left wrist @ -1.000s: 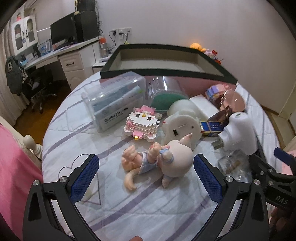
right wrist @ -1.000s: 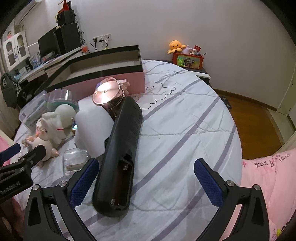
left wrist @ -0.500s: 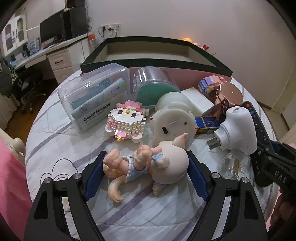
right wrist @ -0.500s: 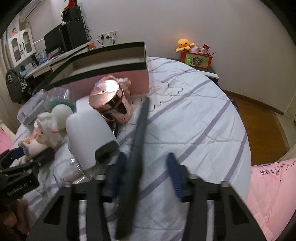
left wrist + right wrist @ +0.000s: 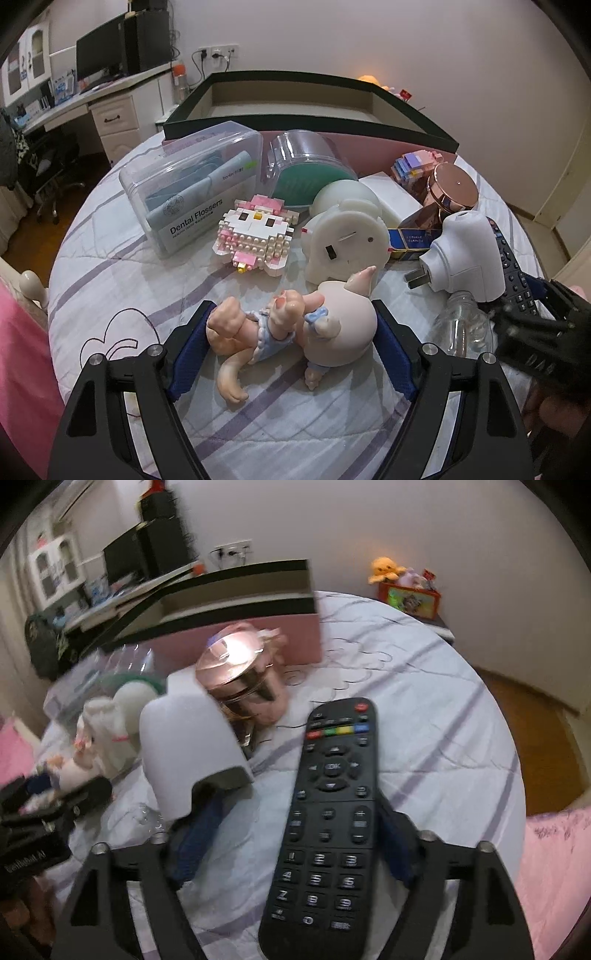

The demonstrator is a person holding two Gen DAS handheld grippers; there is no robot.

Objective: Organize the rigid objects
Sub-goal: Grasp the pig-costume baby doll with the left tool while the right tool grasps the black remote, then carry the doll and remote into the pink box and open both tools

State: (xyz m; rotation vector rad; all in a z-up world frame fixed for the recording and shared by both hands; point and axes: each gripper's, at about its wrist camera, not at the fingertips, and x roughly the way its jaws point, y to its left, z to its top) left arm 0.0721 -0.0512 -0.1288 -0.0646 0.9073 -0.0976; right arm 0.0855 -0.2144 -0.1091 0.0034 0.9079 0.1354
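My left gripper is squeezing a doll, the blue ribbed pads pressing on both ends of it: one at the feet, the other against the big smooth round head. It's a glossy vinyl baby figure in a little blue diaper, lying on its side on the bedsheet, which is a soft white quilted fabric with purple stripes.

Just past it, a chunky white rubbery figure is showing me its flat underside with a slot, and a knobbly pink-and-white block cat is sitting beside that. Behind the cat, a clear hard plastic floss box and a clear round tub with something green inside. Off to the right, a matte white plug is sticking its metal prongs toward the doll, with a crinkly clear bottle lying just below it.

My right gripper is sitting about half closed with the remote between its pads, one edge against the right pad; I can't tell if the left pad is touching, so I can't say it's really gripped. It's a long black plastic slab, rounded corners, rubber buttons facing up, pointing away from me. The view is a bit smeared. Left of it is the same white plug, and behind that a shiny rose-gold jar with a mirror-like lid.

At the back, a big rectangular box with a dark green rim and pink sides is resting on the bed.
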